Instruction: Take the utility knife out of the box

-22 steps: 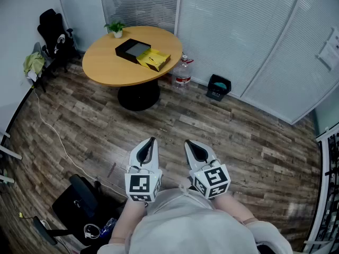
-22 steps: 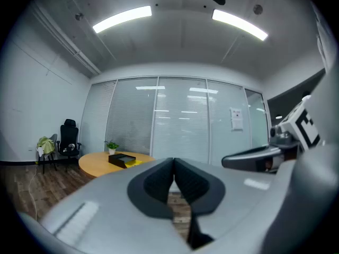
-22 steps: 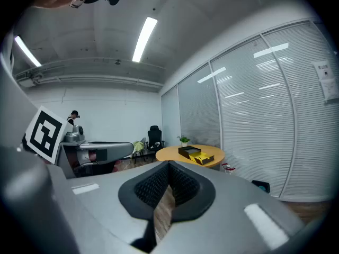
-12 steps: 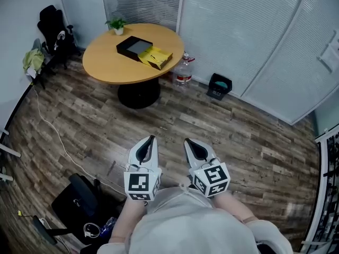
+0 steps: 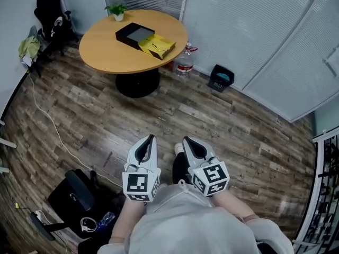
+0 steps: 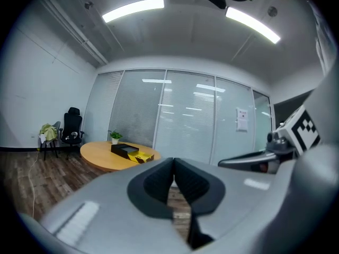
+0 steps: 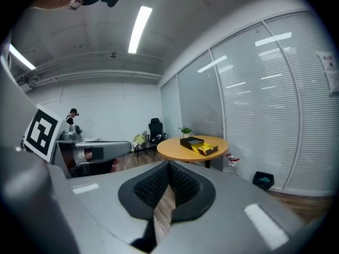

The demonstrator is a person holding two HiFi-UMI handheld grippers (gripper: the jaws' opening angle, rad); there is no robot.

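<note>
A black box (image 5: 134,35) and a yellow open tray (image 5: 157,45) lie side by side on the round wooden table (image 5: 106,52), far across the room. A small dark item lies in the yellow tray, too small to identify. My left gripper (image 5: 151,138) and right gripper (image 5: 186,141) are held side by side close to the body, well short of the table, both shut and empty. In the left gripper view the box (image 6: 123,150) shows beyond the closed left gripper (image 6: 173,161). The right gripper view shows the box (image 7: 192,140) beyond the closed right gripper (image 7: 169,165).
A potted plant (image 5: 117,10) stands at the table's far edge. A water bottle (image 5: 184,62) and a black bin (image 5: 220,80) sit by the glass wall. An office chair (image 5: 50,20) stands at the left. A black bag (image 5: 74,194) and a cable lie on the wooden floor.
The table has slid slightly up in the head view. A dark shoe now shows between the grippers. Both grippers stay shut, side by side.
</note>
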